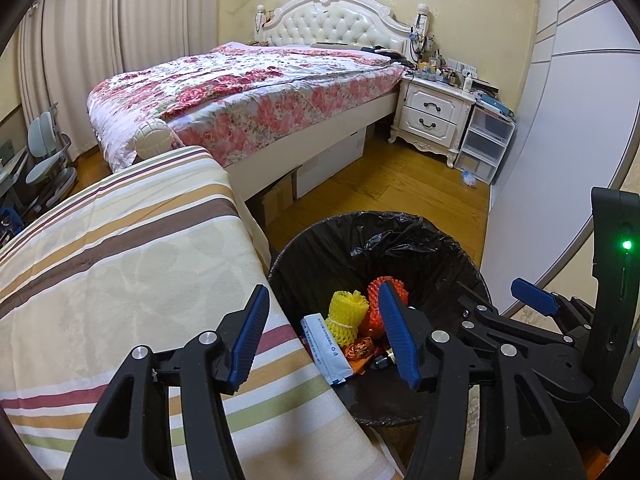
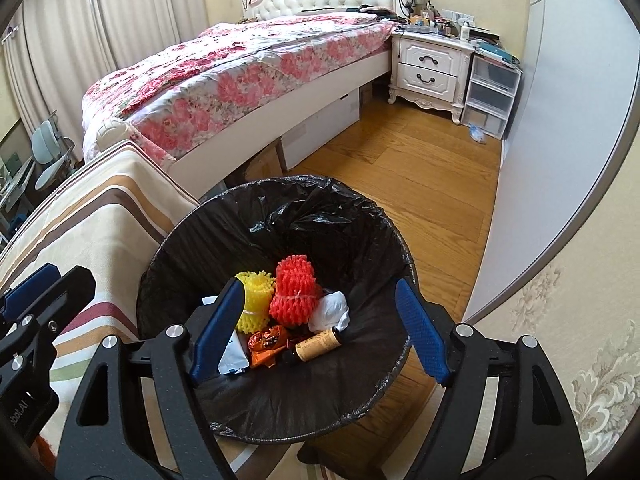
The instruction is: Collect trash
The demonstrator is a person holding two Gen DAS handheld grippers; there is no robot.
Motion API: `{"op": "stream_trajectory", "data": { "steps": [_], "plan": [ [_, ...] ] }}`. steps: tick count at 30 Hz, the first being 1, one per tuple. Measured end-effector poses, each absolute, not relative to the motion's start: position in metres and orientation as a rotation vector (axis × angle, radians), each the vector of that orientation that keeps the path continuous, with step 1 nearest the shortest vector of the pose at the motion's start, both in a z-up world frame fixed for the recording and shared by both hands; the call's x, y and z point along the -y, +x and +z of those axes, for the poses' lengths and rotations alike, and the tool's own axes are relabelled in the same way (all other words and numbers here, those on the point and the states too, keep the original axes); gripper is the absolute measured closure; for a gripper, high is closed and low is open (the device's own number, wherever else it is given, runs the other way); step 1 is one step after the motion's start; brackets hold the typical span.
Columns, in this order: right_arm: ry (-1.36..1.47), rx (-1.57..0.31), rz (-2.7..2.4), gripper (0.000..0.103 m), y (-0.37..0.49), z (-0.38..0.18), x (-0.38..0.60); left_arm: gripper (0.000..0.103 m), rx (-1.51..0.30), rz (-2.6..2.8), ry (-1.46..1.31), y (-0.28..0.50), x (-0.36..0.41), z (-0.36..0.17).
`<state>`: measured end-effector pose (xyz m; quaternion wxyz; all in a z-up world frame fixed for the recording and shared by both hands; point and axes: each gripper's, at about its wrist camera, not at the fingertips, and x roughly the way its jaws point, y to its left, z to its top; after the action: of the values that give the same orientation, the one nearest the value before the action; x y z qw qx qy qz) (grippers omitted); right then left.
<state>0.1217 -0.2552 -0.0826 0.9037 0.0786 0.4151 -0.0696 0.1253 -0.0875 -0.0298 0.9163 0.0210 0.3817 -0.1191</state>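
Note:
A round bin [image 2: 192, 216] lined with a black bag stands on the wooden floor beside a striped cloth. In it lie a yellow foam net [image 2: 256, 300], an orange-red foam net [image 2: 294, 292], a crumpled white paper [image 2: 330, 312], a small brown bottle [image 2: 320, 344], an orange wrapper [image 2: 266, 342] and a white packet [image 1: 324, 344]. My right gripper [image 2: 319, 286] hangs open over the bin with nothing between its fingers. My left gripper [image 1: 323, 292] is open and empty over the bin's [image 1: 288, 252] left rim, at the cloth's edge.
The striped cloth [image 1: 120, 280] covers a surface left of the bin. Beyond are a bed with a floral cover [image 1: 240, 92], a white nightstand [image 1: 432, 116] and plastic drawers [image 1: 484, 140]. A small clear scrap [image 2: 478, 134] lies on the floor by the drawers. A white wardrobe [image 2: 560, 120] runs along the right.

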Motion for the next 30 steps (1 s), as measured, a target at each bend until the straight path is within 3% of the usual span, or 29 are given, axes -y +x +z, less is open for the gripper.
{"op": "stream_trajectory", "data": {
  "steps": [9, 19, 23, 30],
  "plan": [
    [0.153, -0.838, -0.142, 0.026, 0.107, -0.072, 0.249, 0.041, -0.766, -0.216, 0.034, 0.115, 0.074, -0.026],
    [0.15, -0.801, -0.145, 0.025, 0.087, -0.054, 0.241, 0.028, -0.728, -0.154, 0.033, 0.099, 0.06, -0.019],
    [0.142, -0.768, -0.14, 0.019, 0.077, -0.042, 0.235, 0.025, -0.71, -0.136, 0.027, 0.092, 0.053, -0.012],
    [0.116, -0.721, -0.121, 0.016, 0.057, -0.023, 0.221, 0.019, -0.652, -0.096, 0.032, 0.071, 0.045, 0.004]
  ]
}}
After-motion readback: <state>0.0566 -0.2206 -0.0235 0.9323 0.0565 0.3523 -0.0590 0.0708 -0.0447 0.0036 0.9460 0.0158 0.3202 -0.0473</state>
